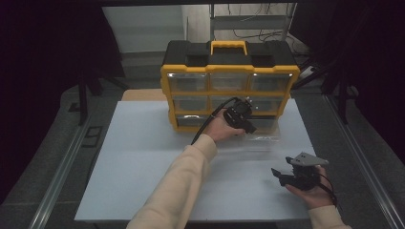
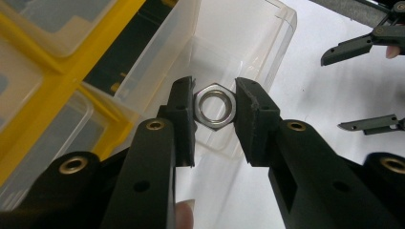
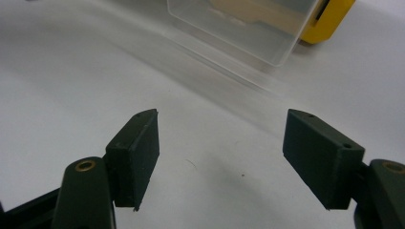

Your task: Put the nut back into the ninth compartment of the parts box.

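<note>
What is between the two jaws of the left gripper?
A silver hex nut sits clamped between the left gripper's jaws, above the clear drawer, seen in the left gripper view.

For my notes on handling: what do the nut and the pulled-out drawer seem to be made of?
Hex nut: apparently metal, probably steel, with a silvery, brushed shine. Drawer: likely clear plastic, glossy, since the white table shows through its walls.
</note>
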A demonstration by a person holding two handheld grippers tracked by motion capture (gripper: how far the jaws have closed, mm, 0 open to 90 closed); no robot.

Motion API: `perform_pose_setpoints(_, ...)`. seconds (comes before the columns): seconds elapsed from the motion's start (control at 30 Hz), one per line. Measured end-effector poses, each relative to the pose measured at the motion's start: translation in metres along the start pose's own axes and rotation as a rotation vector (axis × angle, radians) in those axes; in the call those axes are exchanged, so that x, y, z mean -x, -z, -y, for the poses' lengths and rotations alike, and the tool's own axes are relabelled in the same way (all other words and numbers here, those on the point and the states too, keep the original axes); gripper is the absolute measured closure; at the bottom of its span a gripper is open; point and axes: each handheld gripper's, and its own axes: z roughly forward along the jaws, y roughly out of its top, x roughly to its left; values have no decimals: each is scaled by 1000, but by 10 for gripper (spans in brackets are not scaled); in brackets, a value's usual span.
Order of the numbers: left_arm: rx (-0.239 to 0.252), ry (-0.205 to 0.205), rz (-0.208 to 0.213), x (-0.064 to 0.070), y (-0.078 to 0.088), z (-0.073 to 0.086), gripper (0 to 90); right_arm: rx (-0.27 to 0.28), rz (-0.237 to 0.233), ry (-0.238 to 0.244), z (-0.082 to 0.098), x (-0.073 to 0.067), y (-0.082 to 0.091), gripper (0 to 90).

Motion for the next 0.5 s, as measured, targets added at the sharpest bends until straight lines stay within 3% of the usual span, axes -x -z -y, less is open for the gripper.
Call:
perform_pose_setpoints(0.2,35,12,1,-1,1,-1,653,0,-1,1,0,0,0,293)
perform_pose_setpoints(0.37,57,20,-22,0,7,1,343,0,-1,2,0,0,0,293)
perform_pose_setpoints(0.5,56,28,-23,0,15,5,221,1,0,1,0,0,0,293)
